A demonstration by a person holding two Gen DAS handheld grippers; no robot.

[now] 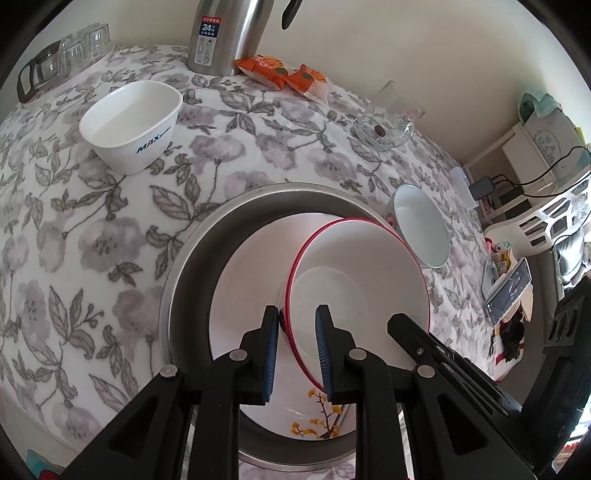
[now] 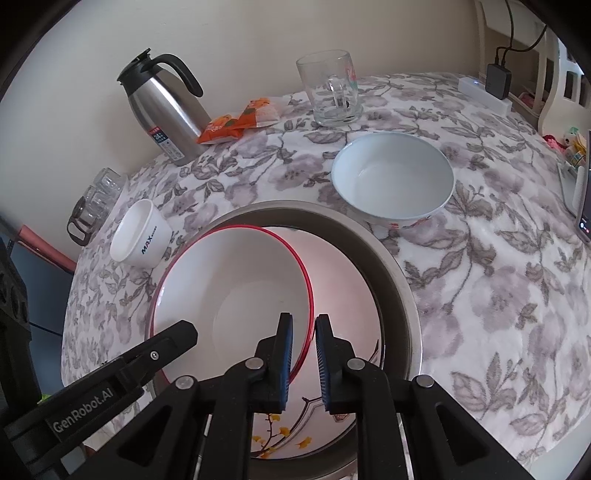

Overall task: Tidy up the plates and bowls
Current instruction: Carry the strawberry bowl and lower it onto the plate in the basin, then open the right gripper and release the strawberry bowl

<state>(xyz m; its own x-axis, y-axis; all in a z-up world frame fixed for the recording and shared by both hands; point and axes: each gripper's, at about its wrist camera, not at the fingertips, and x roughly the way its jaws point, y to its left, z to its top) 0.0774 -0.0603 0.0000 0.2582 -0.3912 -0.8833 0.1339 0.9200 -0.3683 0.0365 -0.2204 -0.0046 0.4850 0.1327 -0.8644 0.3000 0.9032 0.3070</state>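
A white red-rimmed bowl [image 1: 351,258] [image 2: 229,280] sits tilted over a white plate with yellow flowers [image 1: 251,266] [image 2: 340,280] inside a steel basin [image 1: 192,258] [image 2: 388,266]. My left gripper [image 1: 297,312] is shut on the bowl's near rim. My right gripper [image 2: 303,319] grips the opposite rim, the red edge running between its blue pads. Each view shows the other gripper's black finger [image 1: 402,325] [image 2: 177,336] at the bowl's far side. A white bowl marked MAX [image 1: 129,125] [image 2: 140,236] and a pale blue bowl [image 1: 421,229] [image 2: 391,181] stand on the flowered cloth.
At the back stand a steel thermos jug [image 1: 225,33] [image 2: 166,110], orange snack packets [image 1: 284,74] [image 2: 240,118], a glass mug [image 2: 332,88] and a glass dish [image 1: 384,129]. Glass cups [image 1: 74,48] are at the far left. A phone [image 1: 508,291] leans off the table's right edge.
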